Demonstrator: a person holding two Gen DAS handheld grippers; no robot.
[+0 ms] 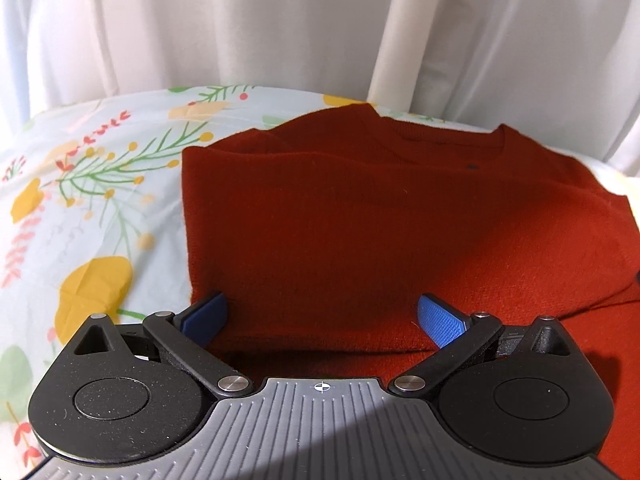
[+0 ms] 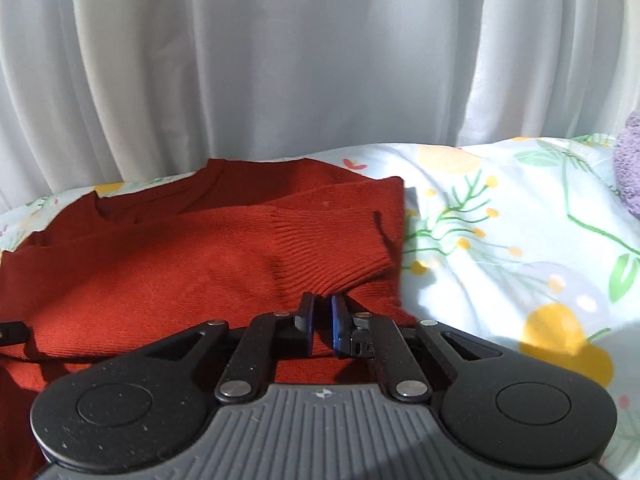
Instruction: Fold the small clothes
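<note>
We lose the rust-red knitted sweater (image 1: 340, 220) at the right and bottom edges of the left wrist view. A fuzzy purple object (image 2: 628, 168) is cut by the right wrist view's right edge; we cannot identify it. The sweater's small dark neckline mark (image 1: 472, 167) is unreadable.

- Diffuse daylight glows through the white curtain (image 1: 200, 40), softly overexposed.
- Hard shadows cross the red sweater (image 1: 340, 220) and floral sheet (image 2: 520, 240).
- Fisheye curvature bends edges; corners vignette dark.
</note>
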